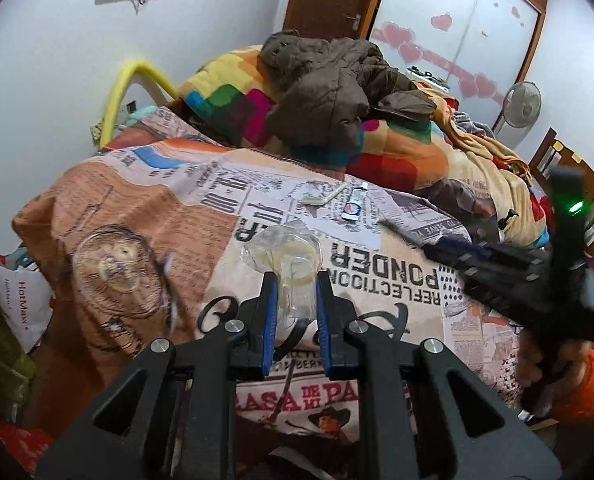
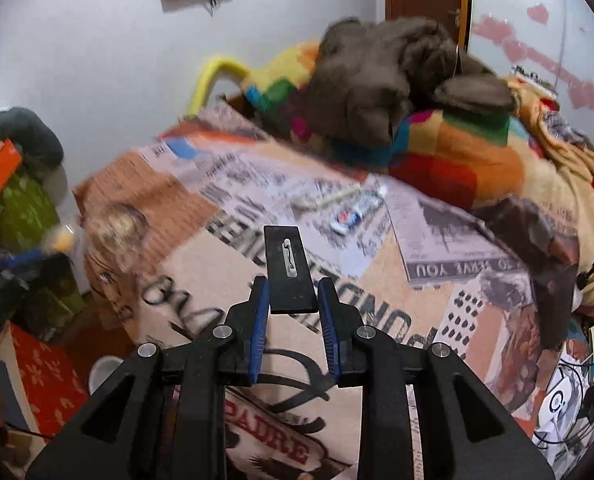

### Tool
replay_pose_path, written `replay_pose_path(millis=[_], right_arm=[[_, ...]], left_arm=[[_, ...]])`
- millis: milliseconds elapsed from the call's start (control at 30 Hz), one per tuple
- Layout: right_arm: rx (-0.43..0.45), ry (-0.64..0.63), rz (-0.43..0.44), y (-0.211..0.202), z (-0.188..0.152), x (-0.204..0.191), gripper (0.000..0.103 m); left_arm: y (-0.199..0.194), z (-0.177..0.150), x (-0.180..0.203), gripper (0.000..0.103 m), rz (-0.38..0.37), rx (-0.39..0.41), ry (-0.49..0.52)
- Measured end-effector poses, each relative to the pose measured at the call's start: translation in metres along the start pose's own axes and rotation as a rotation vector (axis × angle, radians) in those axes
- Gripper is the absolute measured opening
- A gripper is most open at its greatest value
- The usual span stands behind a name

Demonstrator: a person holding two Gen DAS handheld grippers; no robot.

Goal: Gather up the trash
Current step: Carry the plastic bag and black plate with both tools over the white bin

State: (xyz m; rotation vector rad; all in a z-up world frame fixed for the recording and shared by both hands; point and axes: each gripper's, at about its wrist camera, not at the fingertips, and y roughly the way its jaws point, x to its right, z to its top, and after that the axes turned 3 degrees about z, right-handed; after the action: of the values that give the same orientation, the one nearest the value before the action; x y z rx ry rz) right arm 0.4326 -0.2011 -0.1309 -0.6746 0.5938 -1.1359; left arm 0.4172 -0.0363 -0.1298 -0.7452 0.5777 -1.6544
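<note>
My left gripper (image 1: 295, 280) is shut on a crumpled clear plastic cup (image 1: 285, 254), held above the newspaper-print bedspread (image 1: 145, 208). My right gripper (image 2: 293, 286) is shut on a flat black rectangular piece (image 2: 289, 270) with a small white mark; it also shows at the right of the left wrist view (image 1: 449, 246). On the bedspread farther back lie a small white and blue tube (image 1: 355, 204) (image 2: 357, 210) and a pale stick-like wrapper (image 1: 323, 198) (image 2: 325, 199).
A brown jacket (image 1: 333, 80) and a colourful blanket (image 1: 397, 148) are heaped at the back of the bed. A white HotMax bag (image 1: 21, 300) stands at the left. A fan (image 1: 521, 104) and wooden chair (image 1: 561, 160) stand at the right. Clutter and cables (image 2: 569, 392) lie lower right.
</note>
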Motion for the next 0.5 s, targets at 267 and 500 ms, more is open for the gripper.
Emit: replay_pose_path(millis=[267, 500], right_arm=[[0.099, -0.045, 0.066, -0.042, 0.015, -0.05, 0.023], [0.124, -0.116, 0.143, -0.056, 0.019, -0.106, 0.023]], left_arm=[[-0.036, -0.02, -0.028, 0.017, 0.051, 0.026, -0.032], [-0.076, -0.04, -0.066, 0.017, 0.1, 0.065, -0.091]])
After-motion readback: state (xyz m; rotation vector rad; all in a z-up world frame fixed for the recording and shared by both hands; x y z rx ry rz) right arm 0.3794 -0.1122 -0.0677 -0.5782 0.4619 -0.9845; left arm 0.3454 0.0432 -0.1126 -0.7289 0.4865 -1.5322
